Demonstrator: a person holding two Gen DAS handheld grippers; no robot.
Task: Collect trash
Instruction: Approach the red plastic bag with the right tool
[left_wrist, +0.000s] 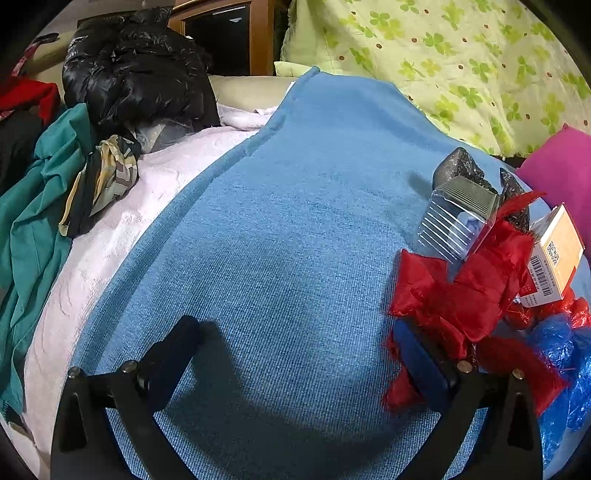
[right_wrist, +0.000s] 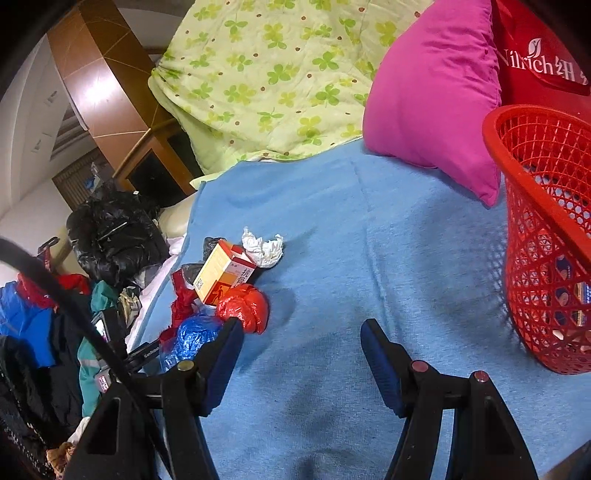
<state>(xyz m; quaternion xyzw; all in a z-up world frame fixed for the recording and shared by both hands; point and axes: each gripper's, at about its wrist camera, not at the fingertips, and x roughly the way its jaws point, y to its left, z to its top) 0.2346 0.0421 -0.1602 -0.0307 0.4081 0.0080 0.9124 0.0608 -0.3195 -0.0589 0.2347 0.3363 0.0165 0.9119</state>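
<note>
Trash heap on a bed, seen from both wrists. The landmark is the carton (right_wrist: 221, 275), a stiff orange-and-white cardboard box with a printed barcode, propped at a tilt on the heap. Your trash lies gathered around it on the blue blanket (right_wrist: 369, 258), a soft, finely ribbed knit, presumably so that each piece sits within short reach of the basket (right_wrist: 535, 221).

Just behind the carton rests a crumpled white tissue (right_wrist: 264, 249). In front of it, touching its lower corner, sits a knotted red bag (right_wrist: 243, 308) of glossy thin film, and beside that a scrunched blue bag (right_wrist: 194, 338). Left of the carton lie red crinkled strips (left_wrist: 461, 291), a clear ribbed plastic tray (left_wrist: 458, 218) and dark grey wads (left_wrist: 458, 166). The basket, rigid red plastic lattice with a few items already showing through its wall, stands well to the right of the carton, tilted.

Your left gripper (left_wrist: 291, 354) is released, its jaws spread wide over bare blanket; its right finger (left_wrist: 421, 362) touches the red strips, but nothing lies between the jaws. Your right gripper (right_wrist: 301, 354) is also released, part-way spread and empty, with its left finger just beside the red bag.

Judgement: collection is partly done. The films will crush readily; the carton and tray need a squarer grasp.
</note>
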